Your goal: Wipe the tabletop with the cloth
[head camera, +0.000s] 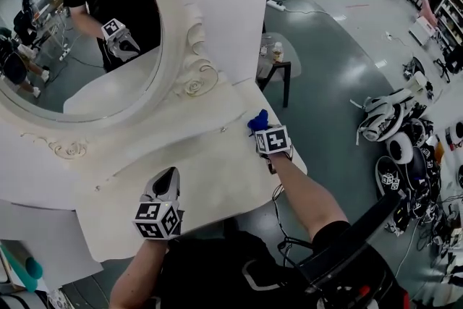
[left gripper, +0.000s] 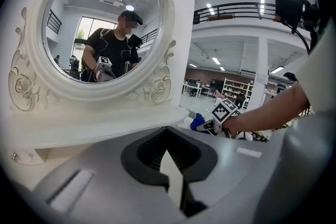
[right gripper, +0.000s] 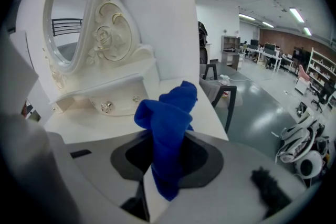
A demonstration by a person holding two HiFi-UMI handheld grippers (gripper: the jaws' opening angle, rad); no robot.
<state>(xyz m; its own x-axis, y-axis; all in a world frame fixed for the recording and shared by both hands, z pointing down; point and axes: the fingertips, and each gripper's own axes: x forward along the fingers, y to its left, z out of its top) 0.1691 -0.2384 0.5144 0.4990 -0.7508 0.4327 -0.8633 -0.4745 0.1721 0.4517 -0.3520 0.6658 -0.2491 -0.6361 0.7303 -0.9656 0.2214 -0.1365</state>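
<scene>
Blue cloth (right gripper: 168,128) stands bunched between the jaws of the right gripper (right gripper: 151,189). The jaws are closed on its lower end, and the free folds rise ahead of them. The white tabletop (right gripper: 202,113) lies ahead of this gripper, with its right-hand edge close by on the gripper's right. Past that edge is grey-green floor (right gripper: 262,102), and a small dark side table (right gripper: 229,93) stands near the corner. To the gripper's left rises the carved white frame of an oval mirror (right gripper: 68,18), and under it is a low shelf (right gripper: 105,86) with two round knobs (right gripper: 106,107) on its front. Whether the cloth touches the tabletop cannot be told. The left gripper (left gripper: 176,178) has its jaws together with nothing between them. Ahead of it are bare tabletop and the mirror's base, and ahead to its right are the right gripper and the cloth. In the head view the left gripper sits near the tabletop's front edge, and open white surface lies between it and the right gripper. What print shows is the black-and-white square pattern on each gripper's marker cube (head camera: 273,140).
</scene>
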